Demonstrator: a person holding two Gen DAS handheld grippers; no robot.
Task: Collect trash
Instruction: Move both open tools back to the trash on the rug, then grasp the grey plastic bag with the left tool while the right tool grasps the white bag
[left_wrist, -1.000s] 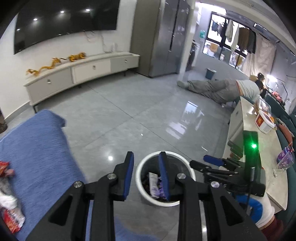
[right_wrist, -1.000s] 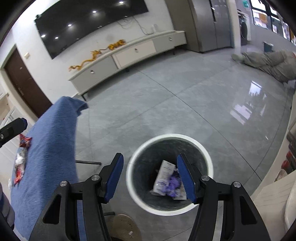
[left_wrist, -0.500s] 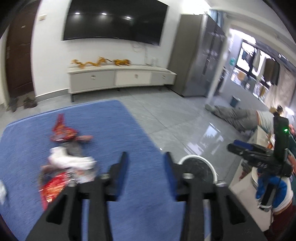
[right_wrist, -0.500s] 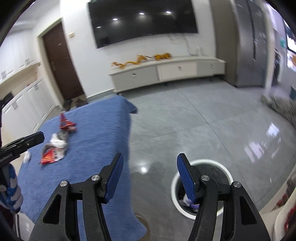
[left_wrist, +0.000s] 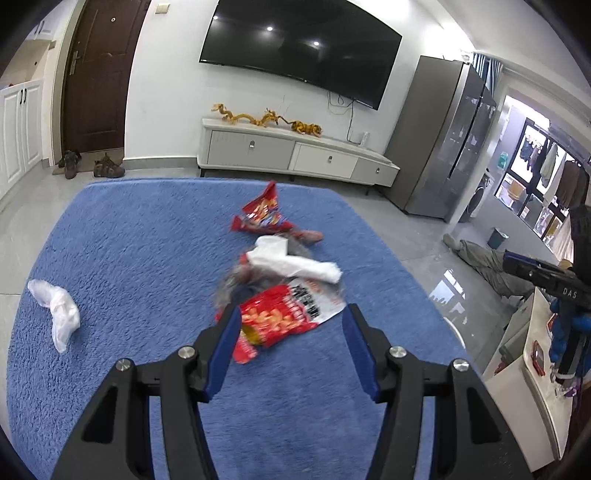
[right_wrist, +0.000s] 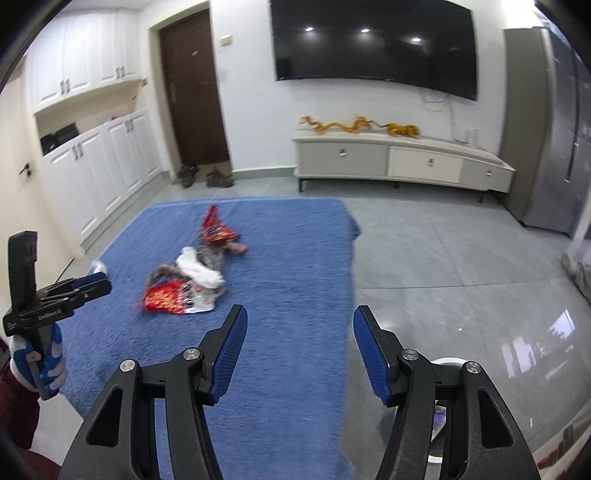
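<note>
Fingers spread on both grippers, left gripper (left_wrist: 291, 343) angled over red snack bag (left_wrist: 275, 317).

The right gripper (right_wrist: 298, 345) hangs with jaws apart and nothing between them, over the blue rug's (right_wrist: 288, 258) edge. A pile of wrappers (right_wrist: 192, 271) lies on the rug. The left gripper (right_wrist: 92, 286) shows at left. The bin (right_wrist: 448, 362) sits low right.

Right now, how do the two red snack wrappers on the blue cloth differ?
The near red wrapper lies flat, partly white with dark print, just ahead of the left gripper. The far red wrapper is crumpled with one corner sticking up, beyond the white tissue. Both rest untouched on the blue cloth.
</note>
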